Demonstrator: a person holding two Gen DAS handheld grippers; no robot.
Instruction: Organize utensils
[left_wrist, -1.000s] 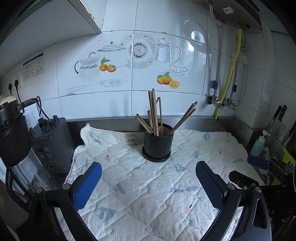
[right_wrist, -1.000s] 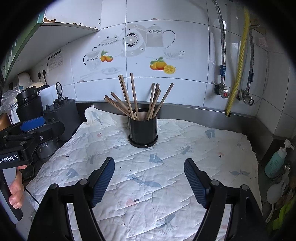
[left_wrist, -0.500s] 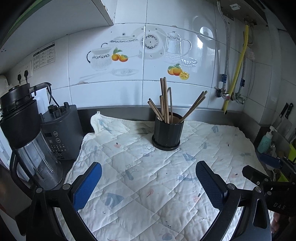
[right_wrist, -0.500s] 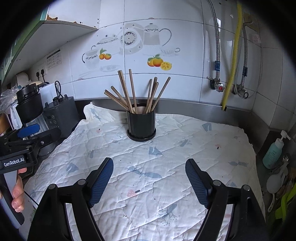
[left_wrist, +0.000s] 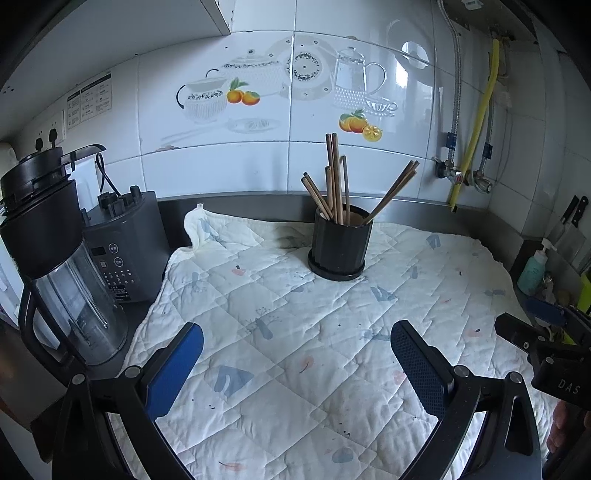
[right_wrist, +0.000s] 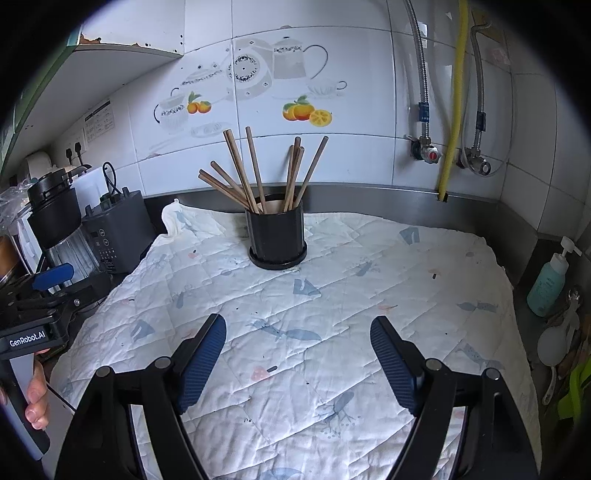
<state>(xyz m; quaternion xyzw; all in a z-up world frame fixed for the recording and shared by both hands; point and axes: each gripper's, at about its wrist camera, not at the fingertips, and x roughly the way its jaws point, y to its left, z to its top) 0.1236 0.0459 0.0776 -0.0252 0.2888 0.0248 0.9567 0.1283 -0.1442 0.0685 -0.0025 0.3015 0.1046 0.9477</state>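
A black utensil holder (left_wrist: 340, 245) stands on the white quilted mat (left_wrist: 295, 350) near the back wall; it also shows in the right wrist view (right_wrist: 277, 238). Several brown wooden chopsticks (left_wrist: 334, 177) (right_wrist: 255, 173) stand in it, fanned out. My left gripper (left_wrist: 295, 354) is open and empty, low over the mat's front, well short of the holder. My right gripper (right_wrist: 297, 347) is open and empty, also over the mat in front of the holder. Each gripper shows at the edge of the other's view.
A blender jug (left_wrist: 66, 280) and its grey base (left_wrist: 125, 243) stand left of the mat. A soap bottle (right_wrist: 550, 284) and knives (left_wrist: 572, 218) are at the right. Pipes and a yellow hose (right_wrist: 452, 103) run down the tiled wall.
Both grippers have pulled back and shifted slightly; the holder sits farther right in the left view. Both stay open and empty. The holder and chopsticks have not moved.
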